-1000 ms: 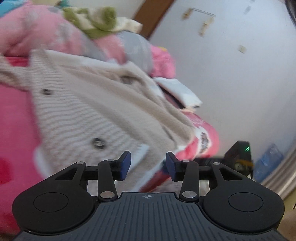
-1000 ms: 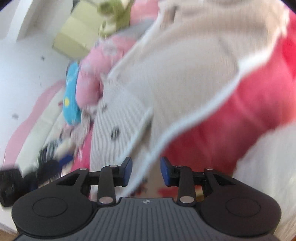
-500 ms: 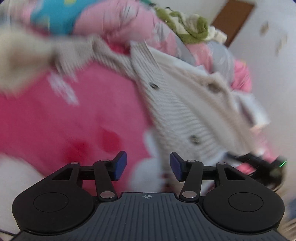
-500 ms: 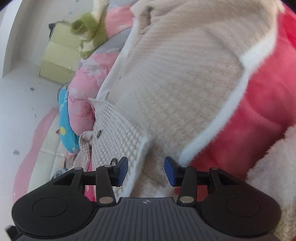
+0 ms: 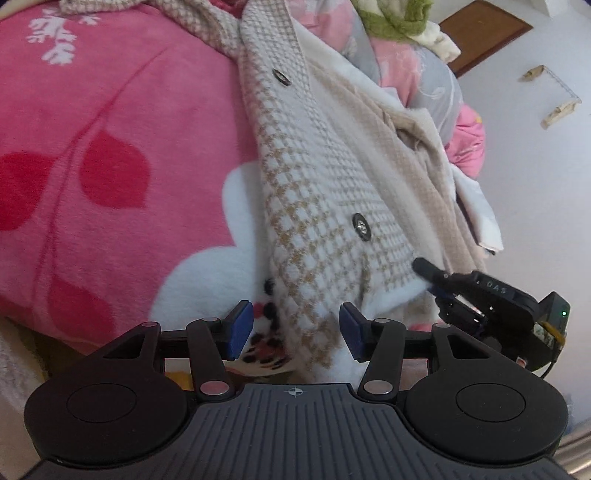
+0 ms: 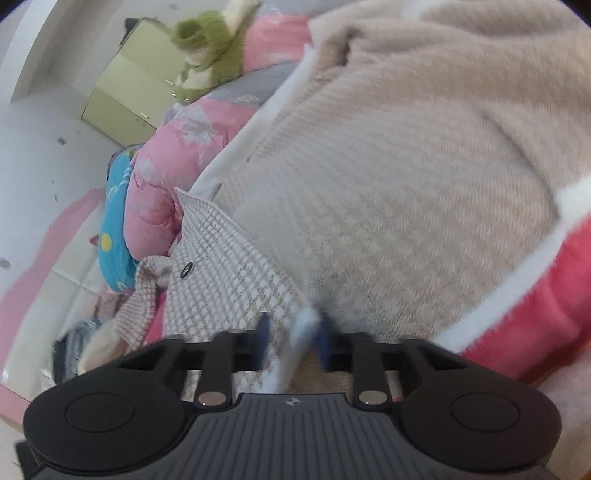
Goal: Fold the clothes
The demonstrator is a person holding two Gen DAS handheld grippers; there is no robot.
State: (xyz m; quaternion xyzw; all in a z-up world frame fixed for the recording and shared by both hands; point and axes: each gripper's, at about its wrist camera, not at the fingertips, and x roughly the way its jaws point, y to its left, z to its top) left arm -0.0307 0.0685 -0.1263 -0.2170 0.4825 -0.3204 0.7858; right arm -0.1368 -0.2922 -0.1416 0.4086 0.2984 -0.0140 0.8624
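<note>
A beige and white houndstooth jacket with dark buttons lies spread on a pink flowered blanket. My left gripper is open, with the jacket's lower hem corner between its blue pads, not clamped. The right gripper shows in the left wrist view at the jacket's other hem edge. In the right wrist view the right gripper is blurred; its jaws are narrowing around the white hem edge of the jacket, with a gap left.
A pile of pink and grey bedding with a green and white garment lies behind the jacket. A blue cushion, a yellow-green cabinet and a white wall are nearby. The bed edge drops off below the grippers.
The left gripper swung left and down to the jacket's hem corner. The right gripper moved in onto the white hem edge and its jaws have narrowed.
</note>
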